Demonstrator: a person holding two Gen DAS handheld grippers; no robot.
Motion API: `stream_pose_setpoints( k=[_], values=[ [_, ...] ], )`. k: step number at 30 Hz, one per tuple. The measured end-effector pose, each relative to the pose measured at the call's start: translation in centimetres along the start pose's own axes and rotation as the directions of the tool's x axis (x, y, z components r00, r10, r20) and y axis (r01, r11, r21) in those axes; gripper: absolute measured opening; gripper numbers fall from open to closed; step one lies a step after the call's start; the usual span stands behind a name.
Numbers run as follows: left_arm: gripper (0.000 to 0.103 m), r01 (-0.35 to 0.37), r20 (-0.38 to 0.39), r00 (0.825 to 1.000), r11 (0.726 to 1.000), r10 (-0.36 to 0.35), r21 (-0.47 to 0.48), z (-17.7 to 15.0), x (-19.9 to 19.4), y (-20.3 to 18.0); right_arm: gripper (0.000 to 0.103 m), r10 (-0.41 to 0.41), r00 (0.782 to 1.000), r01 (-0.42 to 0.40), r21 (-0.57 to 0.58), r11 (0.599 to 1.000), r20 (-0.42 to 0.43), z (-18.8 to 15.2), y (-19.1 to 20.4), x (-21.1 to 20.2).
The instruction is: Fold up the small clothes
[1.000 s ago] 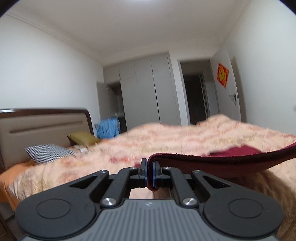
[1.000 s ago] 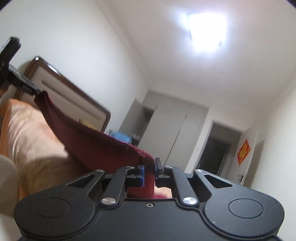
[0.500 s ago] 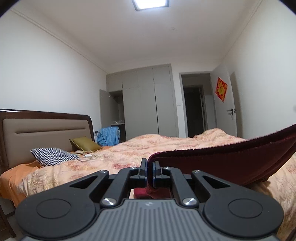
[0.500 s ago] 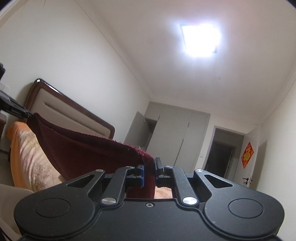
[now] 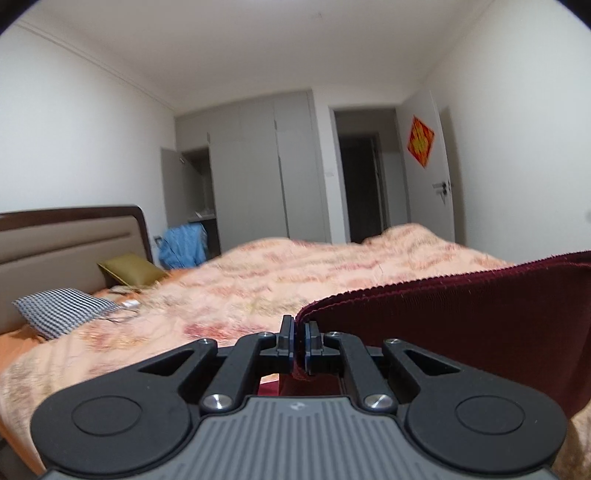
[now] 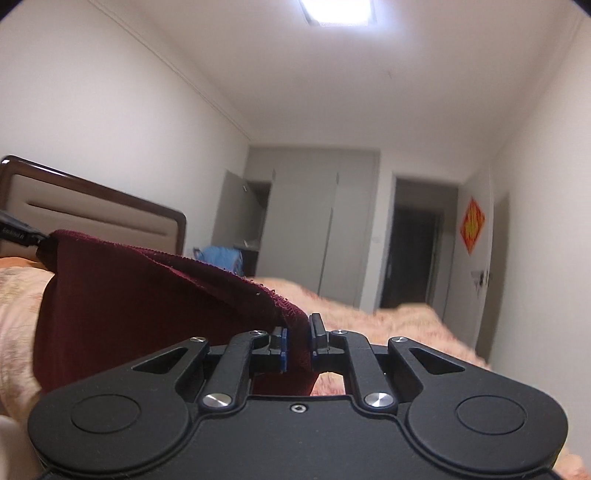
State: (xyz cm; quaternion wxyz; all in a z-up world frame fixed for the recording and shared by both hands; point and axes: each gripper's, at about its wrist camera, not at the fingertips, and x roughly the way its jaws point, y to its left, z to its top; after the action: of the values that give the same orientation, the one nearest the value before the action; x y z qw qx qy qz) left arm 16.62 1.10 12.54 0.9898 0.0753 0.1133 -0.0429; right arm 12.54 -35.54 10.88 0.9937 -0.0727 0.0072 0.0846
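Gripping maroon cloth (image 5: 461, 325) w/ both: left gripper (image 5: 300, 341); right gripper (image 6: 297, 345) (fingers clenched).

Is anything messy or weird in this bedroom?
A little. One wardrobe door hangs open, with blue clothing heaped below it. The dark red garment looks fine, stretched between the left gripper and right gripper.

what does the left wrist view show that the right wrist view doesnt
Only the left wrist view shows the checkered pillow and olive pillow near the headboard. Only the right wrist view shows the ceiling light and the left gripper's tip from outside, pinching the cloth's far corner. Both show the maroon cloth clamped in their own gripper (left gripper, right gripper), the bed, wardrobe and blue garment.
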Motion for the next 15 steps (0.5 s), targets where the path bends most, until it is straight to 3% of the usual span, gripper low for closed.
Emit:
stream_pose_setpoints(
  k=[7, 11, 15],
  values=[
    [0.006, 0.026, -0.153, 0.988, 0.999, -0.023, 0.019, -0.3, 13.2, -0.6, 0.013, -0.045, 0.984, 0.052, 0.038, 0.998, -0.173, -3.4, -0.8, 12.8],
    [0.006, 0.041, -0.249, 0.968, 0.999, -0.038, 0.007, -2.7, 19.2, -0.8, 0.014, -0.036, 0.959, 0.058, 0.07, 0.996, -0.28, -6.4, -1.0, 18.5],
    [0.006, 0.039, -0.337, 0.94, 0.999, -0.046, -0.026, -5.6, 23.7, -0.4, 0.014, -0.024, 0.944, 0.047, 0.06, 0.997, -0.33, -8.9, -0.1, 21.0]
  ],
)
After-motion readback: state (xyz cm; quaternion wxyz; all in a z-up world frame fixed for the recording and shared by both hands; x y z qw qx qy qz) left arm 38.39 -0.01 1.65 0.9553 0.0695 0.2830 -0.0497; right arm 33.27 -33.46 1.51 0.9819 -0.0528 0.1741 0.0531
